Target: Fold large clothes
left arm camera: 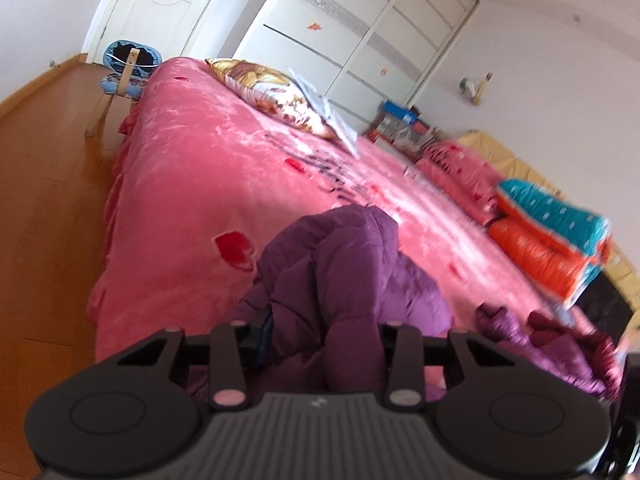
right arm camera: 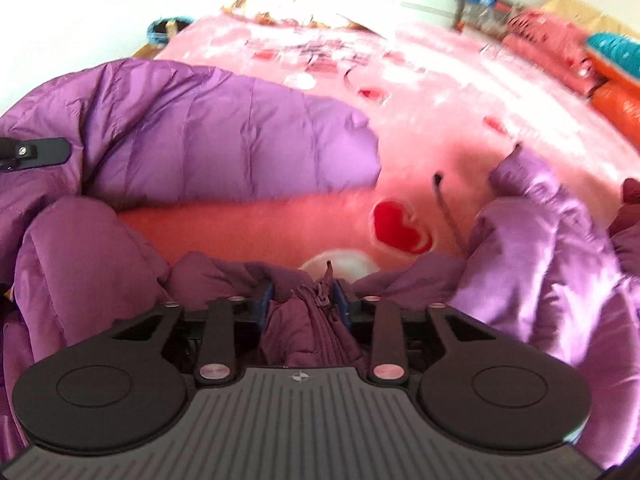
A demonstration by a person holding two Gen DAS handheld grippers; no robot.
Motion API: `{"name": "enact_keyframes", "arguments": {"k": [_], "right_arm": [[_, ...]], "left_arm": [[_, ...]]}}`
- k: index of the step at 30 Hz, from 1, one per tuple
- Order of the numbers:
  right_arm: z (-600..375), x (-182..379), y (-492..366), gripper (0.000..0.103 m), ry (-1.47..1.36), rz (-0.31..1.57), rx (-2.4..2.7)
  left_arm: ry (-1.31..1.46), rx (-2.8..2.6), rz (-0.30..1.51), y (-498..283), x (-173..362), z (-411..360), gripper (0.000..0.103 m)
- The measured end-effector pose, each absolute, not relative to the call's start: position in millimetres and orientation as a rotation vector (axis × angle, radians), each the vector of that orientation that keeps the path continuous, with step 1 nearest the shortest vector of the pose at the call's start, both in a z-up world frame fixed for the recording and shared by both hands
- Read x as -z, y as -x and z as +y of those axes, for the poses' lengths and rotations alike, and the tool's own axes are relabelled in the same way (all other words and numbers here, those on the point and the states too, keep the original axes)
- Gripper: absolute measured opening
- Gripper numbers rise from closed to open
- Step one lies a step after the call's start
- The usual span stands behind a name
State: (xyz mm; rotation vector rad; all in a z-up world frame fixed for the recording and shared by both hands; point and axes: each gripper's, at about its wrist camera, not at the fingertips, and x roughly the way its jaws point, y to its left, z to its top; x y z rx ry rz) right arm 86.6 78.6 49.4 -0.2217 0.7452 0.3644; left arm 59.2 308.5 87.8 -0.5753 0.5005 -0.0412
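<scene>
A purple quilted down jacket [left arm camera: 344,280] lies bunched on a pink bedspread [left arm camera: 208,184]. My left gripper [left arm camera: 320,340] is shut on a thick fold of the jacket, which bulges up between the jaws. In the right wrist view the jacket [right arm camera: 224,136] spreads to the left and right, with a sleeve lying across the pink bedspread [right arm camera: 420,120]. My right gripper [right arm camera: 304,300] is shut on the jacket's zipper edge, blue pads pressed against the fabric. The other gripper's finger [right arm camera: 36,152] shows at the left edge.
A gold patterned pillow [left arm camera: 272,92] lies at the far end of the bed. Folded teal and orange quilts [left arm camera: 552,232] and pink bedding [left arm camera: 460,168] sit at the right side. Wooden floor [left arm camera: 48,184] and a small chair [left arm camera: 120,76] lie left; white wardrobe [left arm camera: 360,32] behind.
</scene>
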Motion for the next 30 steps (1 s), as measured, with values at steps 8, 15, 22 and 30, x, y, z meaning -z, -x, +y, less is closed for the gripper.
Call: {"name": "enact_keyframes", "arguments": {"k": [8,15,22,30], "right_arm": [[84,-92,-90,0.027,0.223,0.518,-0.257],[103,-108,-124,0.009,0.190,0.381,-0.207],[102,-85,-163,0.015,0.143,0.442,-0.178],[30,-78,-210,0.096,-0.025,0.718,-0.184]], "left_arm": [[0.780,0.043,0.369,-58,-87,336,0.033],[0.835,-0.027,0.246,-57,-89,358,0.033],[0.843,-0.179,0.344,-73,-75,369,0.034],[0.822,-0.203,0.338,-69,-75,373,0.034]]}}
